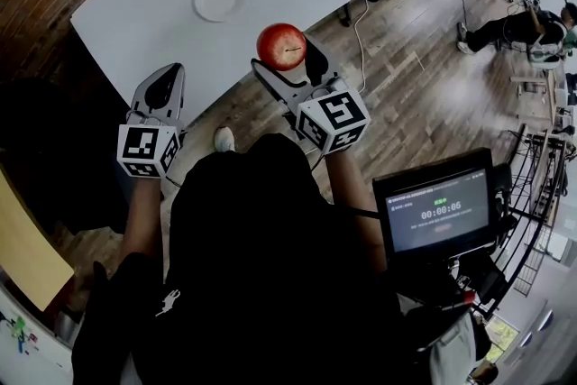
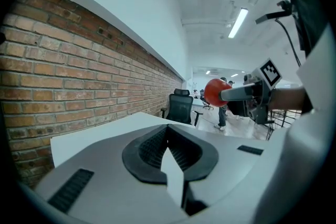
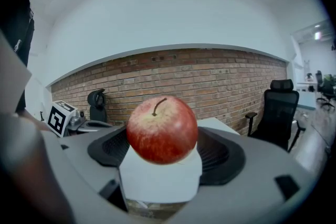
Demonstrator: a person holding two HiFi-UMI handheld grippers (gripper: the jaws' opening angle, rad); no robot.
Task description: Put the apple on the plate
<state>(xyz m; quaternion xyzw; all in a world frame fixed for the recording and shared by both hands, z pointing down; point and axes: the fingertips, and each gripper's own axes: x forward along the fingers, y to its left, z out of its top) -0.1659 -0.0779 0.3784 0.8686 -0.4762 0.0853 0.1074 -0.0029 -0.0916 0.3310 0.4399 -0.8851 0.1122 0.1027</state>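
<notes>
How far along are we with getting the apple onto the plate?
Done: the apple is off the table, clamped in the right gripper over the near edge of the white table. In hand: the apple is held short of the plate, which sits empty farther back. Left to do: bring the apple over the plate, lower it and release it. The left gripper is shut on nothing and takes no part.

Office: swivel chair (image 2: 181,105), brick wall (image 2: 79,76), white table (image 1: 135,22), strip light (image 2: 238,22).
</notes>
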